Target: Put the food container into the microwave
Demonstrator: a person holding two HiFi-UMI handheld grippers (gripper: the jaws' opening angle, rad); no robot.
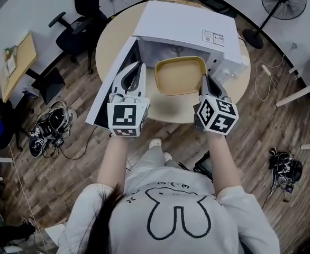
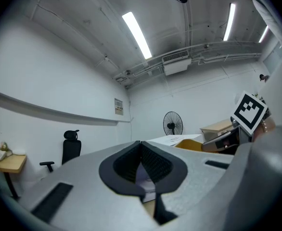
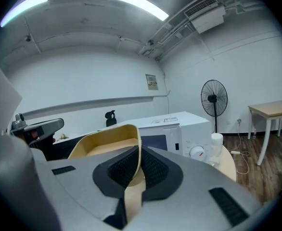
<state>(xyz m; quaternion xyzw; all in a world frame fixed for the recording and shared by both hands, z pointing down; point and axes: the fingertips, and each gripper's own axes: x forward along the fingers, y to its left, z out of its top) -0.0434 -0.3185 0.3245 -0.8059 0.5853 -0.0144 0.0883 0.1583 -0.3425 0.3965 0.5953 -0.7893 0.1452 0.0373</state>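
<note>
The food container (image 1: 180, 75) is a shallow tan tray, held level in front of the open mouth of the white microwave (image 1: 184, 28). My right gripper (image 1: 205, 82) is shut on its right rim; in the right gripper view the tan rim (image 3: 137, 148) runs between the pads of that gripper (image 3: 138, 154). My left gripper (image 1: 136, 72) hovers just left of the container, beside the swung-open microwave door (image 1: 112, 86), apart from the tray. In the left gripper view its jaws (image 2: 141, 146) meet with nothing held, and the container (image 2: 191, 144) shows to the right.
The microwave stands on a round wooden table (image 1: 105, 41). A small white bottle (image 3: 216, 141) sits by the microwave's right side. A standing fan (image 1: 282, 1) and office chairs (image 1: 83, 15) lie beyond the table. Cables and bags lie on the floor.
</note>
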